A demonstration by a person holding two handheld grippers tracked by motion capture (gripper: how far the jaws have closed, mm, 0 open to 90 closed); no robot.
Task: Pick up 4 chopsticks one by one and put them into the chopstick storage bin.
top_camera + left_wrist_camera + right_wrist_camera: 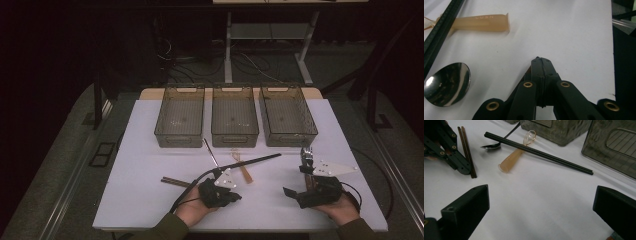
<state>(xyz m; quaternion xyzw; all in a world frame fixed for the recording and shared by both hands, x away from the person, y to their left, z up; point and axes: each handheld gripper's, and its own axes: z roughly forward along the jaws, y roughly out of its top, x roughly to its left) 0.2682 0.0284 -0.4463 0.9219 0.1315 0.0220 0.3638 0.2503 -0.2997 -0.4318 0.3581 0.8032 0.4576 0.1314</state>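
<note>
My left gripper (539, 60) is shut with nothing between its jaws, low over the white table (574, 37). A metal spoon (447, 83) lies just to its left, and an amber plastic spoon (481, 23) lies ahead under a pair of black chopsticks (441, 30). In the high view my left gripper (224, 181) sits at the near middle. My right gripper (298, 175) is at the near right. Its jaws stand wide open and empty (541, 202), facing the black chopsticks (536, 152), the amber spoon (515, 157) and the metal spoon (491, 145).
Three grey see-through bins (180, 117) (234, 117) (287, 116) stand in a row at the back of the table. A pair of brown chopsticks (175, 181) lies left of my left gripper (464, 168). Bare white table lies between the grippers.
</note>
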